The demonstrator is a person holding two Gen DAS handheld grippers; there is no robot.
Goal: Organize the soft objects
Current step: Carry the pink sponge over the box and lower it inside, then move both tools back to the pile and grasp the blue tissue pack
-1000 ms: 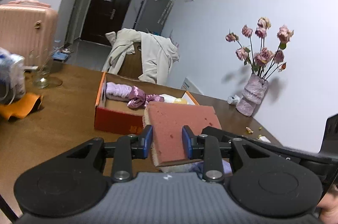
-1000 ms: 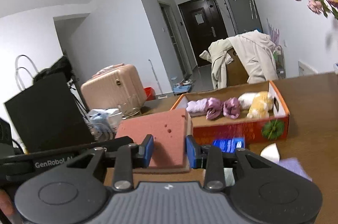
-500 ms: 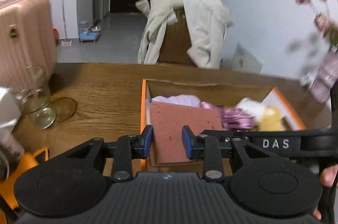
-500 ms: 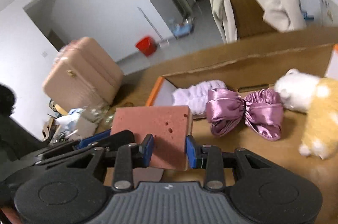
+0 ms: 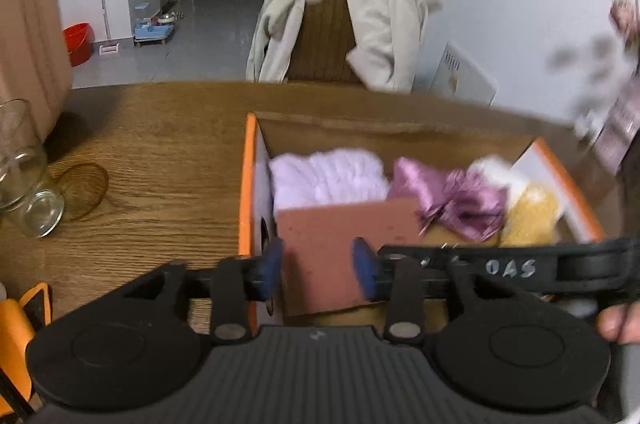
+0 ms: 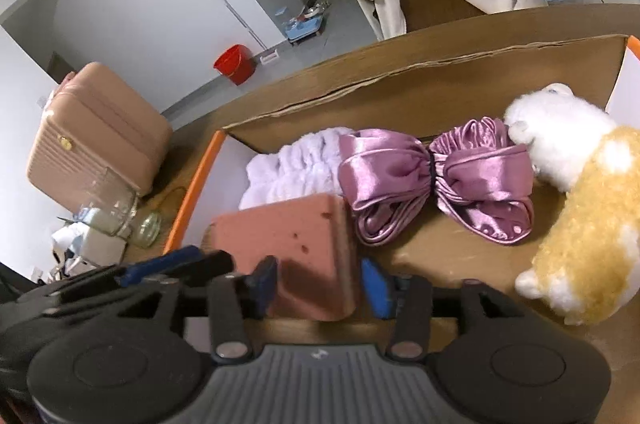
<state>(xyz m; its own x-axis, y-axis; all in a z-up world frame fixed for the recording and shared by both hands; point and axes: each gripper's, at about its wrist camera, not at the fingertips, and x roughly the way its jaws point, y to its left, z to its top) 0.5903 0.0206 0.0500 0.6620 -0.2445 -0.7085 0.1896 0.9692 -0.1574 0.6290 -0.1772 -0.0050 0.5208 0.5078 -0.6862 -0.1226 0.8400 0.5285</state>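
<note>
The sponge (image 6: 296, 248) sits inside the box (image 5: 248, 183), at its near-left corner. Both the left gripper (image 5: 318, 266) and right gripper (image 6: 318, 286) are opening, pads clear of the sponge between them. The box also holds a lilac cloth (image 6: 288, 171), satin bow (image 6: 436, 175) and plush toy (image 6: 580, 191). Placement looks nearly complete; only withdrawal remains.
</note>
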